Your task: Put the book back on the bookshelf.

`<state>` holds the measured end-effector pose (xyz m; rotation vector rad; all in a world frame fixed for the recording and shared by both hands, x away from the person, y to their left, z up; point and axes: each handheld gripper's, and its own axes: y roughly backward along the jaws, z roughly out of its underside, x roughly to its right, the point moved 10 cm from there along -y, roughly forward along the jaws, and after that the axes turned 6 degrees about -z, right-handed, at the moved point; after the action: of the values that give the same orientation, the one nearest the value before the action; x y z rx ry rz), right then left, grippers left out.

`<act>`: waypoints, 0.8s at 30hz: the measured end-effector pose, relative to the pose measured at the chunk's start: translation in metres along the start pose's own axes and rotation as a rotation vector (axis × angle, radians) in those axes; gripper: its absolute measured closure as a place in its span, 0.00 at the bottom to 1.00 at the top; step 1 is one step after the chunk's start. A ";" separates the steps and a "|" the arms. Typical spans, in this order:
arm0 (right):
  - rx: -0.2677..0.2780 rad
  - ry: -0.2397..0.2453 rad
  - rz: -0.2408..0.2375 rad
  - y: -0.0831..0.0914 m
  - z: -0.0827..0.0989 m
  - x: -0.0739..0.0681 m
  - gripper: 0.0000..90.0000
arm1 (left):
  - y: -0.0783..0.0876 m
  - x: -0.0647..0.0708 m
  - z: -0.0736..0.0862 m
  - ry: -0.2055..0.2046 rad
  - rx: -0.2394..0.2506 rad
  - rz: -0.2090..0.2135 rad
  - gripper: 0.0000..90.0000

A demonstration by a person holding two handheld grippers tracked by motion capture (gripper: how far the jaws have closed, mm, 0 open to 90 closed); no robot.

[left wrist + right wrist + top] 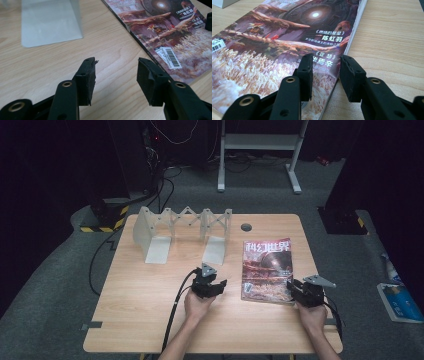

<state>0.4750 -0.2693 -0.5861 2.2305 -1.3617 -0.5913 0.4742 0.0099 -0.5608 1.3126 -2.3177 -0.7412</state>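
A magazine [267, 267] with a colourful cover and a barcode sticker lies flat on the right half of the wooden table [150, 310]. My left gripper [222, 285] is just left of its lower left corner and points at it. In the left gripper view its jaws [116, 65] stand open over bare wood, with the magazine [175, 32] ahead on the right. My right gripper [292, 289] is at the magazine's lower right corner. In the right gripper view its jaws [325, 62] stand open over the magazine's [274, 40] edge, pressing on nothing.
A white expanding book rack [185, 220] with two upright plates stands at the table's back left; one base plate [50, 22] lies ahead of the left gripper. A cable hole [246, 227] is near the back edge. A white desk frame [260, 142] stands beyond.
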 end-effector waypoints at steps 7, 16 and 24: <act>0.000 -0.006 -0.004 0.000 0.000 0.000 0.70 | -0.020 0.016 -0.015 -0.026 -0.046 0.005 0.51; 0.000 -0.007 -0.004 0.000 0.000 0.000 0.70 | -0.044 0.020 -0.020 0.066 -0.050 0.018 0.50; 0.001 -0.009 -0.005 0.000 0.000 0.000 0.70 | -0.065 0.028 -0.030 0.091 -0.055 0.000 0.50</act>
<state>0.4749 -0.2696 -0.5864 2.2356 -1.3613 -0.6033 0.5205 -0.0497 -0.5746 1.2956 -2.2101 -0.7243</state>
